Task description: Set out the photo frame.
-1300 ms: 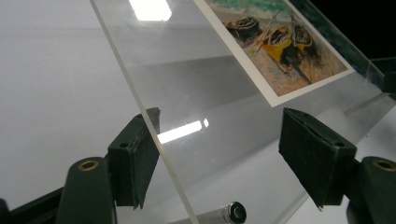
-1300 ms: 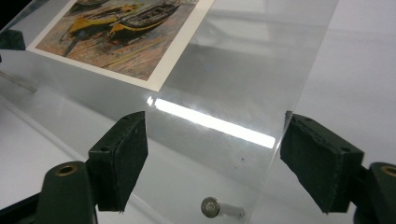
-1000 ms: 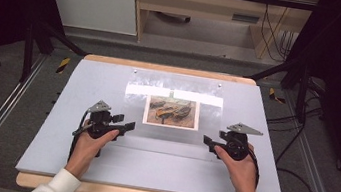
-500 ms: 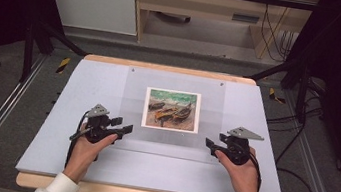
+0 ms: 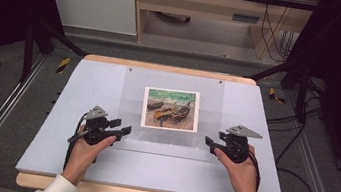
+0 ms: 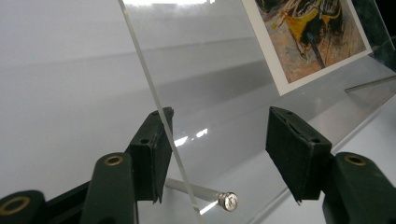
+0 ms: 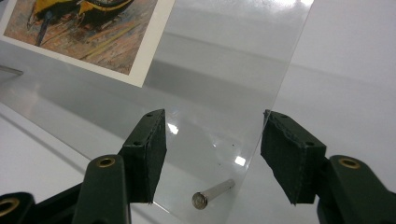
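Clear sheet [image 5: 171, 111] lies mid-frame over the picture [image 5: 170, 108], on the board [image 5: 50, 150]; we have the left gripper [image 5: 125, 130] and right gripper [image 5: 207, 142] at its lower corners, jaws half-wide and just closing around edge and pin [image 6: 228, 201], not yet pinching, probably to lift evenly.

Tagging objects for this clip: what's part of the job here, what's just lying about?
In the job: clear acrylic sheet, boat picture under it, metal pin, left gripper, right gripper.
Lying about: yellow-black tools on the floor, cables.
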`<state>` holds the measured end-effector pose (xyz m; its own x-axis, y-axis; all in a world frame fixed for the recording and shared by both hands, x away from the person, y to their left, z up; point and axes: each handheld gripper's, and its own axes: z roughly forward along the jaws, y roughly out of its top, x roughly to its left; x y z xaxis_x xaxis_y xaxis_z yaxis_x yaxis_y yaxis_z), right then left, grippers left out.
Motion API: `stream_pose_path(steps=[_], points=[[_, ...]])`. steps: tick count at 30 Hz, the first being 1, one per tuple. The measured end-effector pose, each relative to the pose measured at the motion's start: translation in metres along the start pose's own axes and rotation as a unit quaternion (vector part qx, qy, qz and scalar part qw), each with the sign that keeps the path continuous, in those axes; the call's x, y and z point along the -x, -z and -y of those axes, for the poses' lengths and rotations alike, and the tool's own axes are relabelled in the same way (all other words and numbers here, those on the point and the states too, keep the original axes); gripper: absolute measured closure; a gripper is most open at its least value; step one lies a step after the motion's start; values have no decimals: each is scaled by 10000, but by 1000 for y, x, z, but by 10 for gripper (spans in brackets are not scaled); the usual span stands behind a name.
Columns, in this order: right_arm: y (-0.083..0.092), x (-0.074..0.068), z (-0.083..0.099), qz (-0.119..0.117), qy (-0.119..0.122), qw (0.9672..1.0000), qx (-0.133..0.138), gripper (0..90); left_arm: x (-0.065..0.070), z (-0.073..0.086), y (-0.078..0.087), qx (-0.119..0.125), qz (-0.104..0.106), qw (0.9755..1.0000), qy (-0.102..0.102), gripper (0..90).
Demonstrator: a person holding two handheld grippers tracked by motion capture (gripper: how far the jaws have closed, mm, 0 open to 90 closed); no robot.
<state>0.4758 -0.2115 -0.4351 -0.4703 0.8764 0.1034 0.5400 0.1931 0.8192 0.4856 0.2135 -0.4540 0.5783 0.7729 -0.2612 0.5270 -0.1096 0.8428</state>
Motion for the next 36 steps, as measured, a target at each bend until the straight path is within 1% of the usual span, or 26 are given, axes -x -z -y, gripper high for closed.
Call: stream_pose_path(steps=[1,5,7,8,12,13,19,23,25,28,32,36], points=[[0,-1,0,5,-11,10000,-4,409,0,0,0,-3,1,10000,-10,405],[2,0,4,-2,102,9999,-5,417,2,1,0,-29,0,10000,-38,413],[4,-1,4,9,61,10000,-20,427,3,1,1,-26,-21,10000,-44,414],[4,-1,5,25,110,9999,-4,427,3,1,2,-40,-23,10000,-54,417],[7,-1,7,42,111,9999,21,455,5,2,3,-86,-62,9999,-125,424],[8,-2,8,48,74,10000,19,461,6,3,4,-94,-71,9998,-137,428],[11,-4,11,132,162,9998,45,493,8,5,7,-128,-96,9997,-185,452],[14,-5,13,145,172,9997,52,522,8,6,9,-154,-95,9996,-209,470],[15,-6,14,146,143,9998,40,532,9,7,10,-160,-100,9996,-215,478],[16,-6,15,181,223,9996,33,540,10,8,10,-162,-114,9996,-212,483],[17,-7,16,185,173,9997,38,548,9,9,11,-156,-93,9997,-189,492],[18,-7,17,199,215,9996,37,558,10,9,12,-162,-98,9996,-187,500]])
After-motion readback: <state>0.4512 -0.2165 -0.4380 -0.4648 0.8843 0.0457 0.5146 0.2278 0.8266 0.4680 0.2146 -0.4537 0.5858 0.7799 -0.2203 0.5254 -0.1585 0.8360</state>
